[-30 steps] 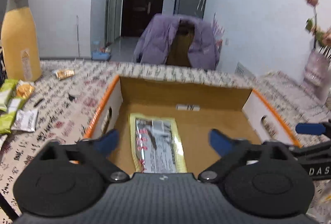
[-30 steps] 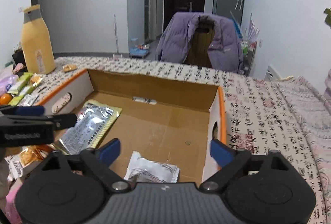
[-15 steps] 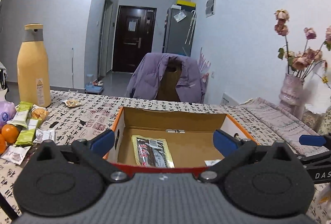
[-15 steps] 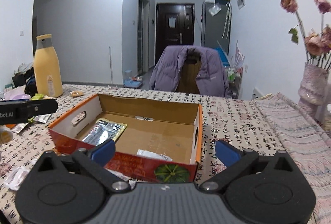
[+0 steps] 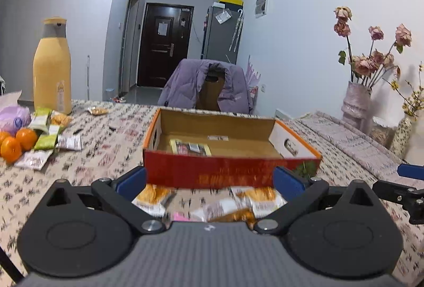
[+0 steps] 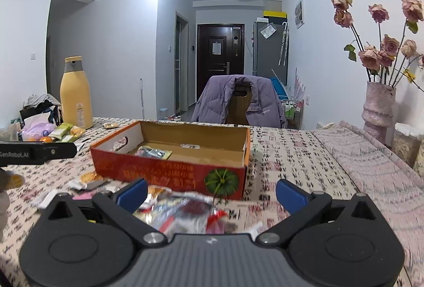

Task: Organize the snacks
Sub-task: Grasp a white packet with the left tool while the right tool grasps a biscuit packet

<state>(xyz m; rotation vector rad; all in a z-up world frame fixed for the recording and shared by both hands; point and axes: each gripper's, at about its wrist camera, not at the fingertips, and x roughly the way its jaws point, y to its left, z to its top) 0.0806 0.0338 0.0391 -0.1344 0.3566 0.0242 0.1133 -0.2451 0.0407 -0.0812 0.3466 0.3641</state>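
Note:
An open cardboard box (image 5: 228, 171) (image 6: 164, 170) with red and orange sides stands on the patterned table. A yellow and silver snack packet (image 5: 190, 147) (image 6: 152, 153) lies inside it. Several snack packets (image 5: 233, 204) (image 6: 185, 210) lie on the table in front of the box. My left gripper (image 5: 209, 182) is open and empty, low above those packets. My right gripper (image 6: 210, 194) is open and empty, in front of the box's near right corner.
More snack packets (image 5: 49, 133) and oranges (image 5: 18, 142) lie at the left by a tall yellow bottle (image 5: 53, 69). A vase of dried roses (image 6: 377, 112) stands at the right. A chair with a purple jacket (image 6: 238, 101) is behind the table.
Both grippers have pulled back out from over the box toward the near side of the table and lowered. The box's front wall and the packets before it now show.

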